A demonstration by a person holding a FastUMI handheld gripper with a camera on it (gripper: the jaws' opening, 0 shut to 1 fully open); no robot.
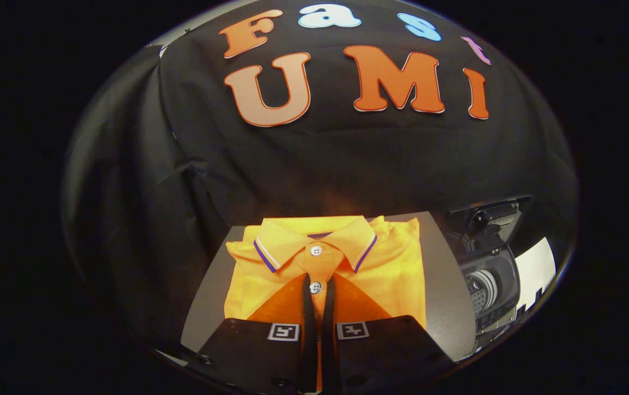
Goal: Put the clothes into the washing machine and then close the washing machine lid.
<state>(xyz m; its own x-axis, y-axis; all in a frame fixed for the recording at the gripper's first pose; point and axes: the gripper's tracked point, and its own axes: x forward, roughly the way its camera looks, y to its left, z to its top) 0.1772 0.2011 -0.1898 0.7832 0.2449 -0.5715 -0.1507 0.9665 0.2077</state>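
While the gripper sits low over the grey table, its two black fingers run forward close together, with just a narrow slit between them, and their tips lie over the button placket of a folded orange polo shirt. A strip of the orange cloth and one white button show in that slit; whether the fingers actually pinch the fabric cannot be told from this view, since they may simply be resting above it. Each finger carries a square black-and-white marker on its body.

On the table the shirt is folded flat and neat, its collar trimmed in purple and white and turned toward the booth wall, a second white button just under the collar, beyond the fingertips.

To the right of the shirt, off the table's edge, stands a small top-loading washing machine. Its lid is raised and tilted back, leaving the drum open, and a ribbed pale part is visible inside
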